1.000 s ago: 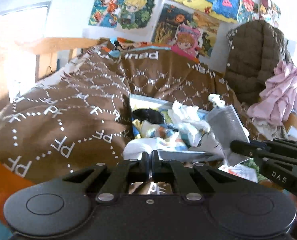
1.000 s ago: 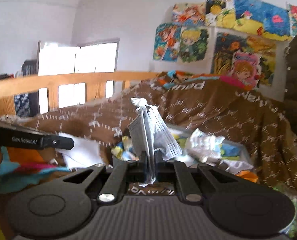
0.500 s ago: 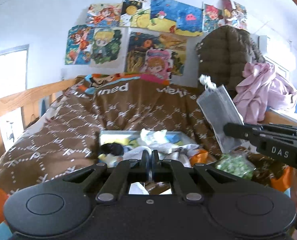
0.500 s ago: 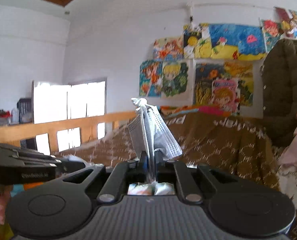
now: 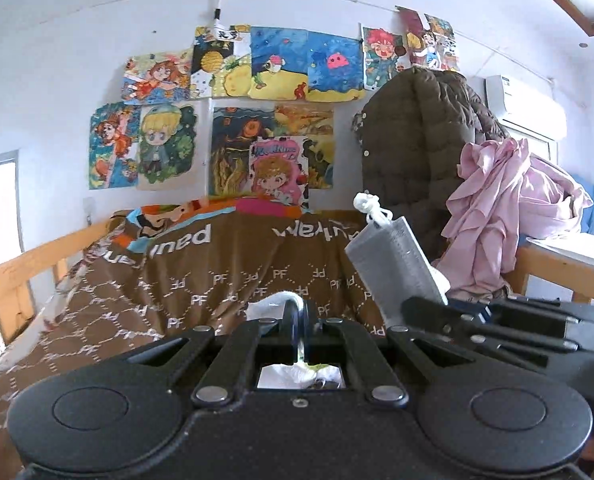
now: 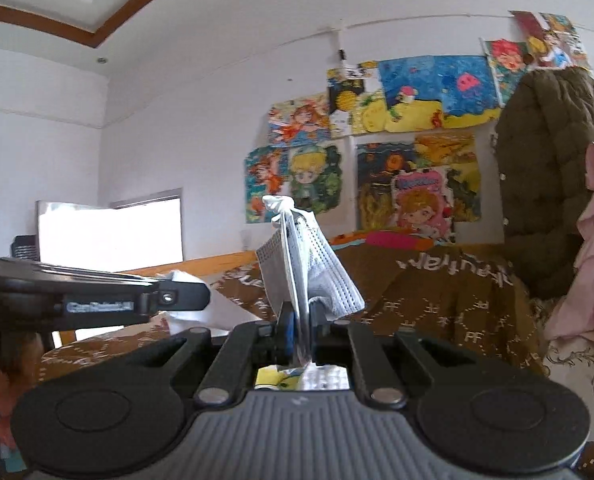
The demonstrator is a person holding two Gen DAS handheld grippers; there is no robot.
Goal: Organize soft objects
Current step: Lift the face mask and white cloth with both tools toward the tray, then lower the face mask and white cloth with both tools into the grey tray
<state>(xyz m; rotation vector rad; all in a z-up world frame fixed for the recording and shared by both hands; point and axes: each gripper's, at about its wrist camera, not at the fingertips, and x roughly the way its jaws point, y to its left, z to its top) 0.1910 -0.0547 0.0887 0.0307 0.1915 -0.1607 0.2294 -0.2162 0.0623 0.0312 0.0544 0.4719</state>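
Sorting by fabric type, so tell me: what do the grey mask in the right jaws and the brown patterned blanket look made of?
The grey mask looks like thin non-woven fabric, matte: pleated folds, dotted embossed edge, knotted white ear loop. The brown blanket seems soft woven or fleece cloth, matte, draping in loose folds with printed white letters; the exact fibre is unclear.

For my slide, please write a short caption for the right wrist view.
Right gripper pinching a folded grey face mask upright above the brown blanket, left gripper alongside.

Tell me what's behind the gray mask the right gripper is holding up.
Behind the gray mask, pinched upright in the right gripper, are the brown blanket, the wooden rail and wall drawings. Whatever lies directly behind the mask is hidden.
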